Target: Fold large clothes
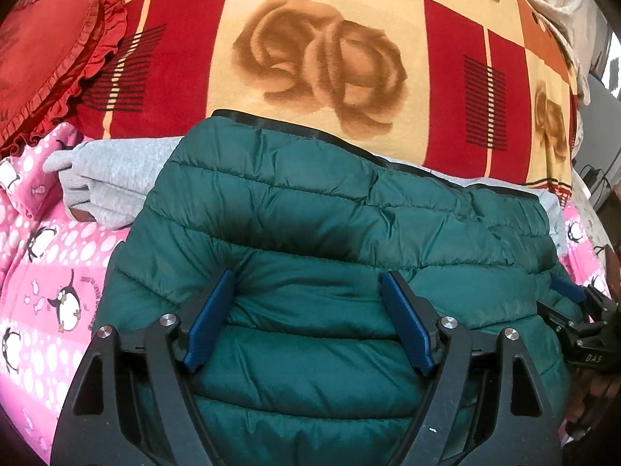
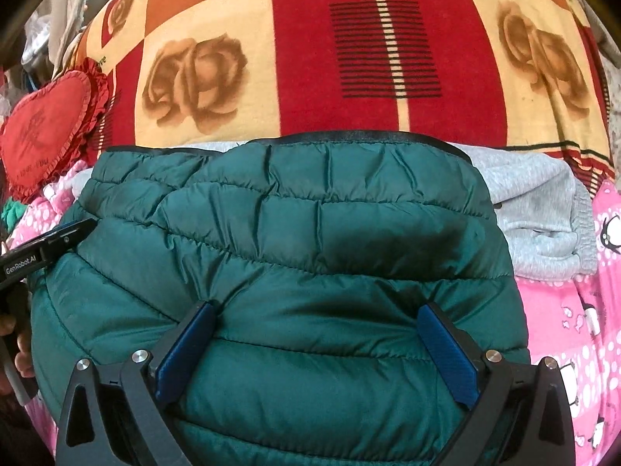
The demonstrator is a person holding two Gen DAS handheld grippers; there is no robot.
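Observation:
A dark green quilted puffer jacket (image 1: 330, 225) lies folded on the bed, on top of a grey sweatshirt (image 1: 116, 171). My left gripper (image 1: 308, 283) is open, its blue pads pressed onto the jacket's near part with fabric bulging between them. My right gripper (image 2: 316, 312) is open too, resting on the jacket (image 2: 295, 233) the same way. The right gripper also shows at the right edge of the left wrist view (image 1: 570, 299). The left gripper shows at the left edge of the right wrist view (image 2: 58, 240). The grey sweatshirt (image 2: 543, 209) sticks out to the right.
A pink penguin-print sheet (image 1: 46, 272) covers the near bed. A red, orange and cream rose-pattern blanket (image 1: 322, 50) lies beyond the jacket. A red heart-shaped frilled pillow (image 1: 42, 62) sits at the far left, also in the right wrist view (image 2: 46, 132).

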